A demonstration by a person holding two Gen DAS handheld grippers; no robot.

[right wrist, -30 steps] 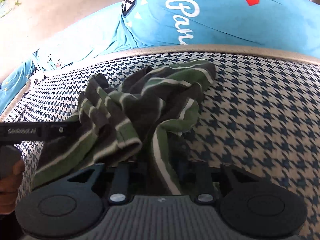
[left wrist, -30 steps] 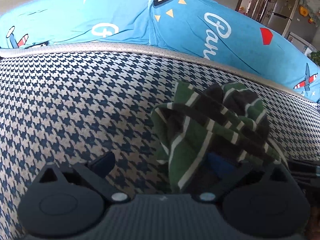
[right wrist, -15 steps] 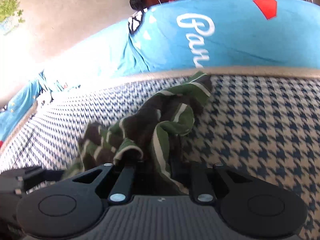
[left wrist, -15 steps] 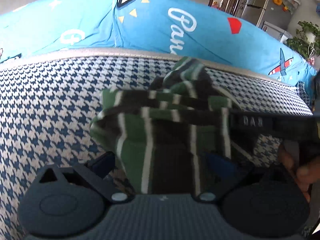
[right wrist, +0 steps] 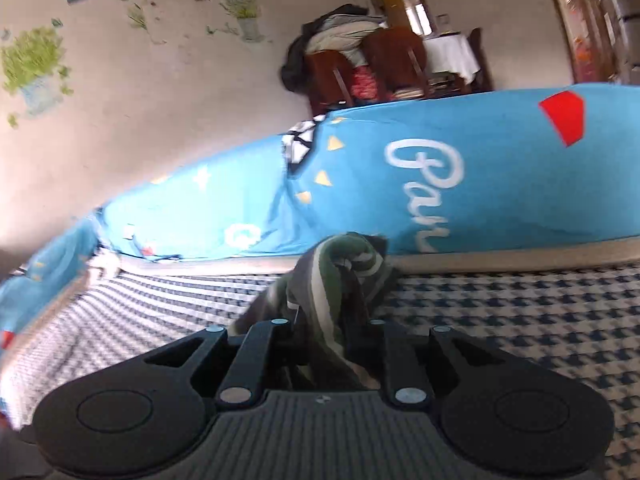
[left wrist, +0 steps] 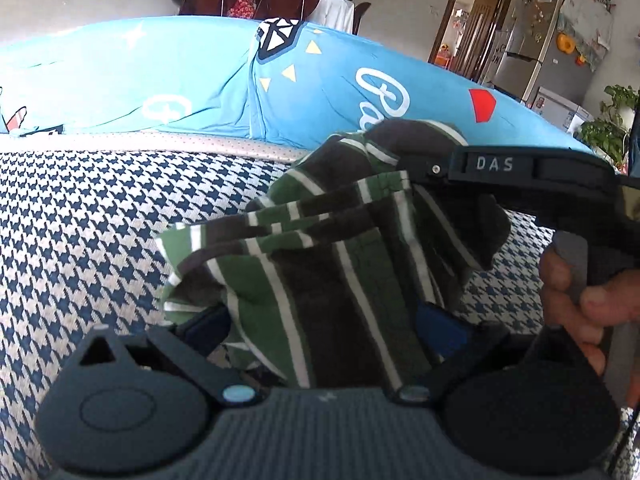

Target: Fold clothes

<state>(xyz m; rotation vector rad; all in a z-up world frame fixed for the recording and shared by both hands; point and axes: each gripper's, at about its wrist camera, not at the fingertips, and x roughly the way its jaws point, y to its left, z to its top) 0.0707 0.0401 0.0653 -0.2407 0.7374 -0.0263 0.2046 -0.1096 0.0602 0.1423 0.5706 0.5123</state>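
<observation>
A green, dark and white striped garment [left wrist: 320, 264] hangs bunched above the houndstooth sofa seat [left wrist: 80, 220]. My right gripper [right wrist: 332, 332] is shut on a twisted fold of this garment [right wrist: 340, 280]. In the left wrist view the right gripper [left wrist: 416, 168] reaches in from the right and pinches the cloth's top edge, with a hand [left wrist: 576, 292] on its handle. My left gripper [left wrist: 320, 326] is open, its fingers spread wide. The lower part of the garment drapes between them and hides most of the blue pads.
A long blue printed cushion [left wrist: 160, 80] lies along the back of the seat [right wrist: 520, 320]. Beyond it stand brown chairs [right wrist: 360, 68] piled with clothes, a doorway [left wrist: 472, 36], a fridge [left wrist: 560, 48] and a potted plant [left wrist: 612, 120].
The right gripper has lifted the garment off the seat, still shut on it. The cloth has swung in front of the left gripper, whose fingers stay spread.
</observation>
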